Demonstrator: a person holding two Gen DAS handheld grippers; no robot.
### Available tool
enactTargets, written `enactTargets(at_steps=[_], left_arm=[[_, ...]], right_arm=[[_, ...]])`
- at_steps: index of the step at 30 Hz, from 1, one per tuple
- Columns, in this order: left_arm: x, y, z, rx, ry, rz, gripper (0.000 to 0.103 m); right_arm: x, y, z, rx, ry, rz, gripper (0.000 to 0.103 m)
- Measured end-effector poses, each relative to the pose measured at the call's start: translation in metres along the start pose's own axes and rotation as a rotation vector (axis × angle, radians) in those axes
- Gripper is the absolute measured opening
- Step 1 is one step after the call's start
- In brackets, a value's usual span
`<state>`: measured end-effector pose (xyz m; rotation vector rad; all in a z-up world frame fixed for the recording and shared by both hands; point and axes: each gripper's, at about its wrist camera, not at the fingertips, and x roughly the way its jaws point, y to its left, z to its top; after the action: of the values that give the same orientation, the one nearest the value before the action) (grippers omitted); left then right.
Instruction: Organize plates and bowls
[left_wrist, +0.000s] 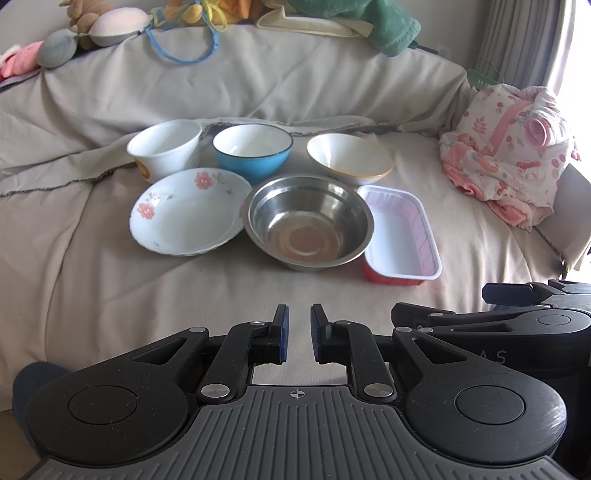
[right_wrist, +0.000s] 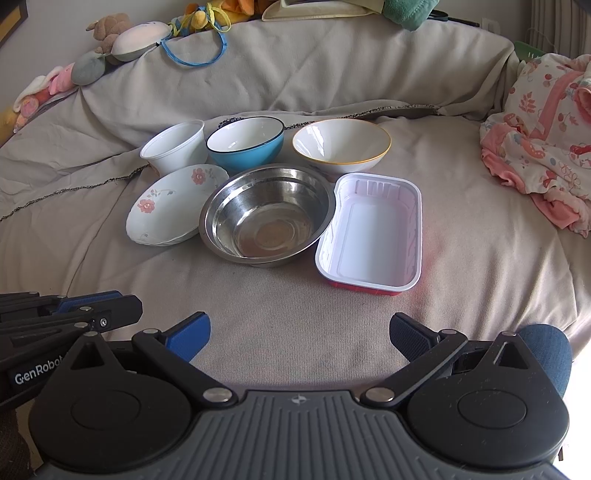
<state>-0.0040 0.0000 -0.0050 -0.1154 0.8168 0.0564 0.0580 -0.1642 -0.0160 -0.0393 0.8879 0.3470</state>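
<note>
Several dishes sit in two rows on a grey-covered sofa. Back row: a white plastic bowl (left_wrist: 164, 149), a blue bowl (left_wrist: 252, 151) and a white bowl with a yellow rim (left_wrist: 349, 158). Front row: a flowered white plate (left_wrist: 186, 212), a steel bowl (left_wrist: 309, 221) and a rectangular white tray with red sides (left_wrist: 400, 236). My left gripper (left_wrist: 299, 334) hangs near the sofa's front, jaws nearly closed with a narrow gap, empty. My right gripper (right_wrist: 299, 338) is wide open and empty, in front of the steel bowl (right_wrist: 267, 214) and tray (right_wrist: 371, 236).
Plush toys (left_wrist: 96, 22) and a green towel (left_wrist: 384, 22) lie on the sofa back. A pink floral cloth bundle (left_wrist: 509, 147) sits at the right. The right gripper's body (left_wrist: 517, 328) shows at the lower right of the left wrist view.
</note>
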Motion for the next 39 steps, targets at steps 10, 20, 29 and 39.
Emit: enactTargets(at_steps=[10, 20, 29, 39], left_arm=[[0.0, -0.001, 0.0, 0.001, 0.003, 0.001, 0.017], [0.006, -0.002, 0.003, 0.006, 0.02, 0.018, 0.016], [0.038, -0.009, 0.01, 0.027, 0.066, 0.024, 0.016], [0.119, 0.003, 0.029, -0.09, 0.138, -0.323, 0.018]], right_arm=[[0.0, 0.001, 0.0, 0.002, -0.001, 0.003, 0.103], [0.003, -0.002, -0.001, 0.015, -0.007, 0.02, 0.103], [0.022, -0.02, 0.004, 0.043, -0.012, 0.02, 0.103], [0.085, -0.076, 0.032, 0.152, 0.0, -0.07, 0.103]])
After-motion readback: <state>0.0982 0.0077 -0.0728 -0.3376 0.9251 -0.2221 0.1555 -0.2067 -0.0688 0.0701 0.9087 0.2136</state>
